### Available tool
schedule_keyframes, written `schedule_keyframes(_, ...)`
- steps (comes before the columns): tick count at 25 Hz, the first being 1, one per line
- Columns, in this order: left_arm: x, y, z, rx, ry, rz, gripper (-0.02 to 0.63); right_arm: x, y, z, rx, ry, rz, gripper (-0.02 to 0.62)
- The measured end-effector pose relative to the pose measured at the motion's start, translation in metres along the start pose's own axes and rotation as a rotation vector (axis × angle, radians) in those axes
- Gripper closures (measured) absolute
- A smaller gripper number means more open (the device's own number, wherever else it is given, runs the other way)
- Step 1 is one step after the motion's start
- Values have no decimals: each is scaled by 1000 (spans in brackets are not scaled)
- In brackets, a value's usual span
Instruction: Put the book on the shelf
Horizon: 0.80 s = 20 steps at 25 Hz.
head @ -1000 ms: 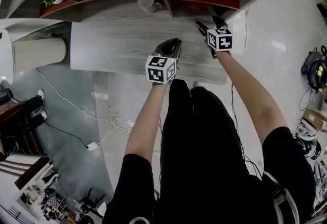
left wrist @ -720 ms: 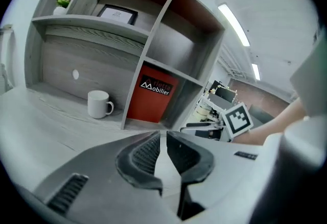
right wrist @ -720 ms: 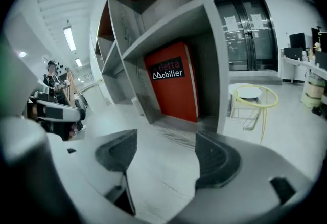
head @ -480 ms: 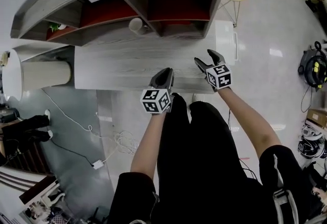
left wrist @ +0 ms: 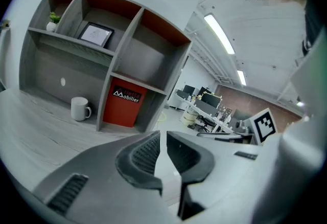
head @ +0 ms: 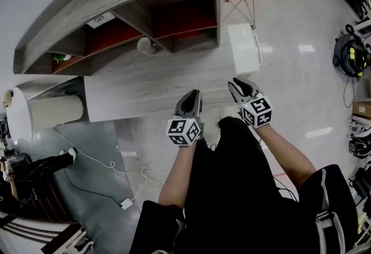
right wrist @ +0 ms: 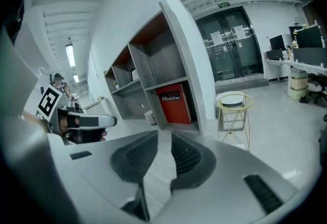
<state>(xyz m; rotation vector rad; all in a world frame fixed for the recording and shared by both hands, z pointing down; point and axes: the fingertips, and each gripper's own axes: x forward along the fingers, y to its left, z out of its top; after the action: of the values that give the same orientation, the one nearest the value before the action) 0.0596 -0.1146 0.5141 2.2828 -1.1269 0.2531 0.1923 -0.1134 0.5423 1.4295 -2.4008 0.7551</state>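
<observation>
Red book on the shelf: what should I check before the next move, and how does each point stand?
1. Red book stands upright in a lower compartment of the shelf: ok.
2. Left tool shut, nothing held: ok.
3. Right tool jaws have just been closing, nothing between them: ok.
4. Both tools apart from the shelf: ok.
5. White mug upright, apart from the book: ok.
6. Book pushed fully to the back wall: cannot tell.
</observation>
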Motion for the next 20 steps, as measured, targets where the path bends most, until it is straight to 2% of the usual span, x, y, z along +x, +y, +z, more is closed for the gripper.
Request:
schedule_keyframes(2,-17,-9,1,27,-5,-26,568,-21,17,-1,3,-5,-23,573)
schedule_keyframes(4,-40,-13,-1,36,-8,-49,568,-39,38,-5,2,-6,-39,595)
schedule_keyframes(10,-136,-19,-24,71,-8,-109,569,-90,121,-36,7,-33,-138,595)
schedule_keyframes(15,-225,8,-33,75,-37,-87,569,-116,202,-55,20,-90,-200,595)
schedule_keyframes(20,-300,13,-29,137,-92,-87,569,-149,272,-58,-3,-146,-219,595)
